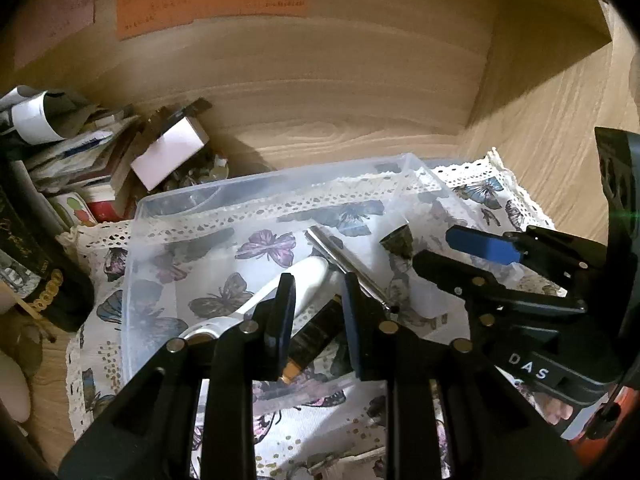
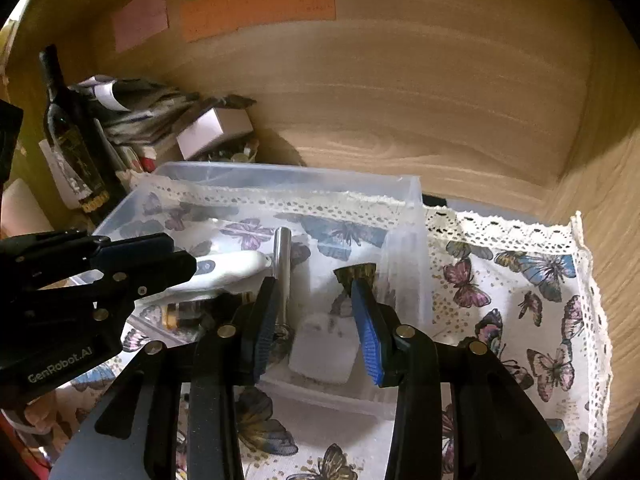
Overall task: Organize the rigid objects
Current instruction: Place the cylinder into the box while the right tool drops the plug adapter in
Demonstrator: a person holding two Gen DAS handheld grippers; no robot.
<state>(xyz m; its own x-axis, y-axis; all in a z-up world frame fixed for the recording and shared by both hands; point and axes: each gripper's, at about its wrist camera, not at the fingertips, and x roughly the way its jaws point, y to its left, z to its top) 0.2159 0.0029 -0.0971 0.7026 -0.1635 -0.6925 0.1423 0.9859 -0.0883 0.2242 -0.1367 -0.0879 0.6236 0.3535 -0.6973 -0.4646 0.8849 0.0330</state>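
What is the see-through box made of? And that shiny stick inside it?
The box looks like clear, slightly frosted plastic: the butterfly cloth shows through its walls. The stick seems polished metal, since it is silvery and gleams, though shiny plastic is possible.

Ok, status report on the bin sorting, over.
Left fingers near shut over dark gold-capped tube. Right fingers open above white block. Both items in clear bin. No obstruction seen.

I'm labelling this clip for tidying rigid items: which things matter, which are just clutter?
Job: clear bin; white-handled tool; metal rod; dark tube; white block.
Lying about: wine bottle; paper stack; white box; sticky notes; butterfly cloth.
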